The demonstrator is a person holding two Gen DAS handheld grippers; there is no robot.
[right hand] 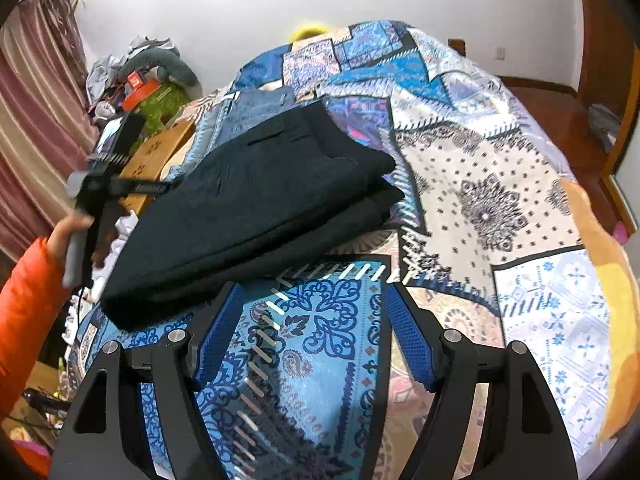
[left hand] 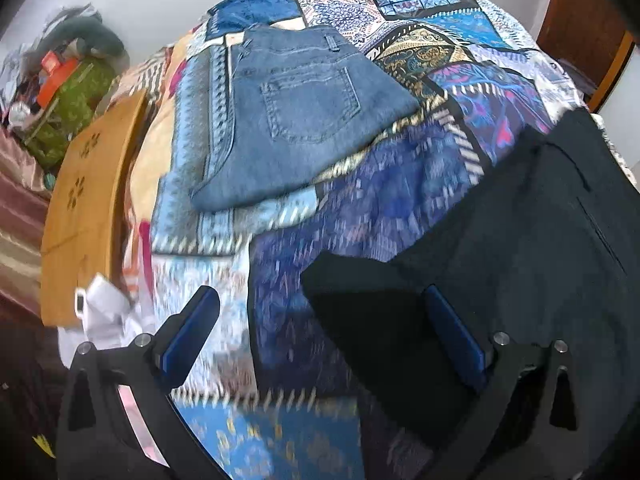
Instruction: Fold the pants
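Note:
Dark folded pants (right hand: 260, 208) lie in a thick stack on the patchwork bedspread (right hand: 480, 200). In the left wrist view the same pants (left hand: 520, 260) fill the right side. My left gripper (left hand: 320, 308) stands open over their near corner, with its right finger (left hand: 452, 328) above the dark cloth and its left finger (left hand: 192, 332) above the bedspread. My right gripper (right hand: 312, 296) is open just in front of the stack's near edge, with only bedspread between its fingers. Folded blue jeans (left hand: 304, 120) lie further back, pocket side up.
A hand in an orange sleeve (right hand: 28, 300) holds the left tool at the bed's left edge. There a wooden board (left hand: 84, 208) and white cloth (left hand: 104, 308) lie beside the bed. Cluttered belongings (left hand: 68, 92) and a striped curtain (right hand: 36, 120) stand beyond; brown wooden furniture (left hand: 580, 28) stands at right.

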